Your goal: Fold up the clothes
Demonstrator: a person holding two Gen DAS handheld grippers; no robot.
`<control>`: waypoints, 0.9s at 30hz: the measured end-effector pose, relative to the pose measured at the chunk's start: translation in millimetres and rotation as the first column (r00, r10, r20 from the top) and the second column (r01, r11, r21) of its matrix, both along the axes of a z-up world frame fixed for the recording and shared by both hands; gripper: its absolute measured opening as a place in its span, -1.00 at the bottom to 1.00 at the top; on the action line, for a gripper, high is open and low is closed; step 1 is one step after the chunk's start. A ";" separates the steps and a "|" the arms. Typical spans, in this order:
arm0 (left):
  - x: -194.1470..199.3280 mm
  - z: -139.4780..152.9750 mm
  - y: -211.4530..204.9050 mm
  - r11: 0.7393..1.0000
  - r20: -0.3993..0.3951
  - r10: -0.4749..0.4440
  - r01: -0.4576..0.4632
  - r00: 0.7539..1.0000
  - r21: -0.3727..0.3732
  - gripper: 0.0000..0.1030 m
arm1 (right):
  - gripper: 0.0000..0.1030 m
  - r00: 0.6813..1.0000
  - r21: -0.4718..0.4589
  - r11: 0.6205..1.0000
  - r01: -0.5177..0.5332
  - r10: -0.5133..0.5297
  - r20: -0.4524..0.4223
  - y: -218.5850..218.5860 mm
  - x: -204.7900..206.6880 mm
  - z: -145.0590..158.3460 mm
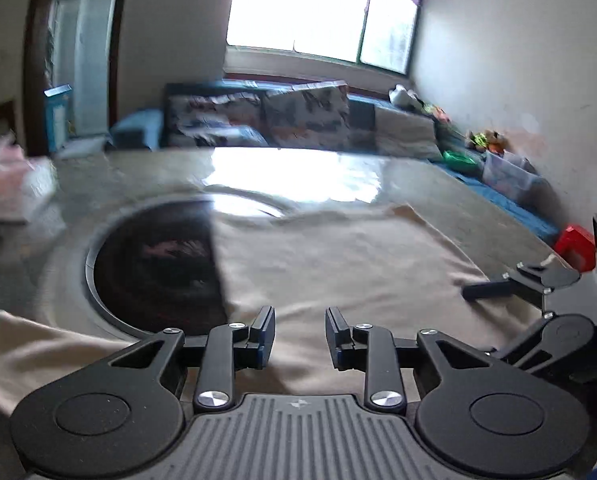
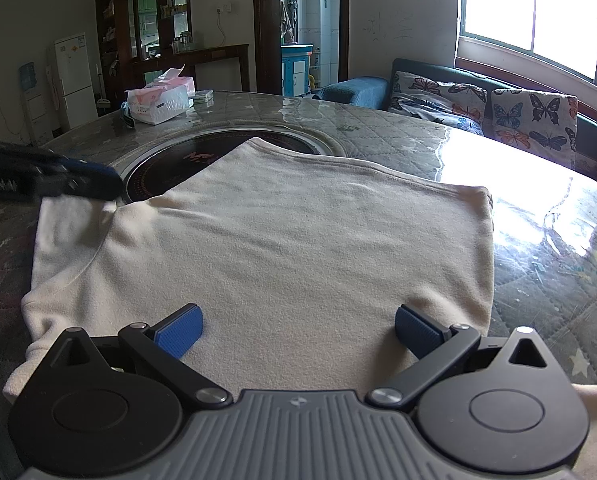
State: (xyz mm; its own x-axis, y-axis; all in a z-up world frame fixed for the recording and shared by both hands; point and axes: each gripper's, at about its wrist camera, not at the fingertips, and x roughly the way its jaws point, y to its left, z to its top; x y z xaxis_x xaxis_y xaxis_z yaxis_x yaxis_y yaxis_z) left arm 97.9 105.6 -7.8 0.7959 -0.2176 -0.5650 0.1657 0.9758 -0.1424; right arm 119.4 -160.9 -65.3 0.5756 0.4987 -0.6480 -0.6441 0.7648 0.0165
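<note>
While the cream fleece top (image 2: 266, 240) lies flat on the tabletop (image 2: 498, 152), partly over a dark round inset (image 2: 166, 168), it looks soft, light and limp; best pinched at hem corners. Its long axis seems to run nine to three. Left claw (image 1: 300, 336) stands slightly parted, empty; right claw (image 2: 298, 330) spread wide, empty.

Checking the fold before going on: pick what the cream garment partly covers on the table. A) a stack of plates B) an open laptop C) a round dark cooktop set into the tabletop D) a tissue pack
C: in the right wrist view the cream garment lies over the near part of the round dark cooktop sunk into the table.
</note>
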 end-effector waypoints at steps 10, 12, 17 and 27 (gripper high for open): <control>-3.7 -16.2 13.2 1.000 -0.063 0.023 -0.022 0.998 0.004 -0.44 | 1.00 1.000 0.001 1.000 0.000 0.000 0.000 0.1 0.1 -0.1; 0.8 -12.1 12.0 1.000 -0.072 0.017 -0.019 0.997 -0.021 -0.24 | 1.00 1.000 0.001 1.000 0.000 0.000 0.000 0.0 0.1 -0.1; 17.5 -5.2 -0.4 1.000 -0.058 0.009 -0.010 0.998 -0.016 0.29 | 1.00 1.000 0.001 1.000 0.000 0.000 0.000 0.0 0.1 -0.1; 30.7 -13.2 1.3 0.999 -0.073 0.037 -0.036 0.997 0.004 0.43 | 1.00 1.000 0.001 1.000 0.001 -0.001 0.000 0.0 0.0 -0.2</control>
